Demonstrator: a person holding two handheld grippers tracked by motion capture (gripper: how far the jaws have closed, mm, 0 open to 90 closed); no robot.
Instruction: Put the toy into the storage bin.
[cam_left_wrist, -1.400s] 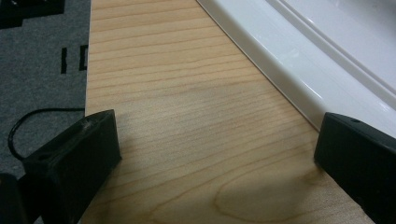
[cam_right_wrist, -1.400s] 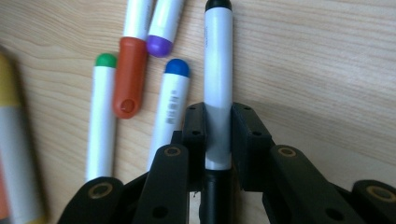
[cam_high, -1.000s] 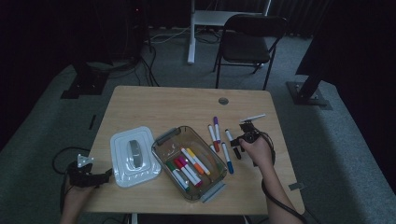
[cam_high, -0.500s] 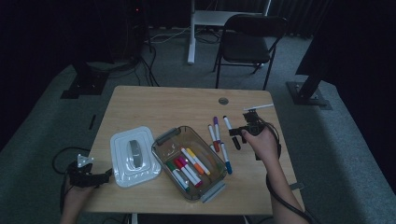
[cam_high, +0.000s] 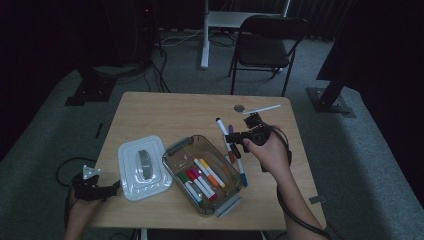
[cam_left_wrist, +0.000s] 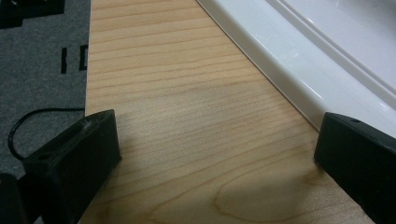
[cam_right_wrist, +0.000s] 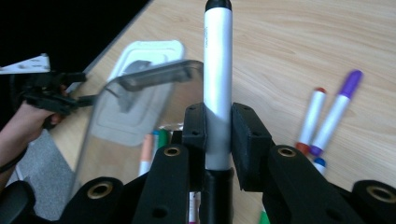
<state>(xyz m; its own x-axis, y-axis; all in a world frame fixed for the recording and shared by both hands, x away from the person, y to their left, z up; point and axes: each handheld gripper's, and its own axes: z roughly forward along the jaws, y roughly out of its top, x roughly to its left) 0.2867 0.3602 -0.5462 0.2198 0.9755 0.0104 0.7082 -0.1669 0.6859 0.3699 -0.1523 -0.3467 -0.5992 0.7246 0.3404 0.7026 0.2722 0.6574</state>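
Right gripper view — faint unreadable print on clamped marker (cam_right_wrist: 217, 70).

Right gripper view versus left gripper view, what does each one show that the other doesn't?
Right gripper view alone: the right gripper shut on a black-capped white marker, the clear tub, and loose markers on the table. Left gripper view alone: the left gripper seen from behind, its jaws apart over bare wood at the table's edge, and grey carpet. Both: the wooden table and the white lid.
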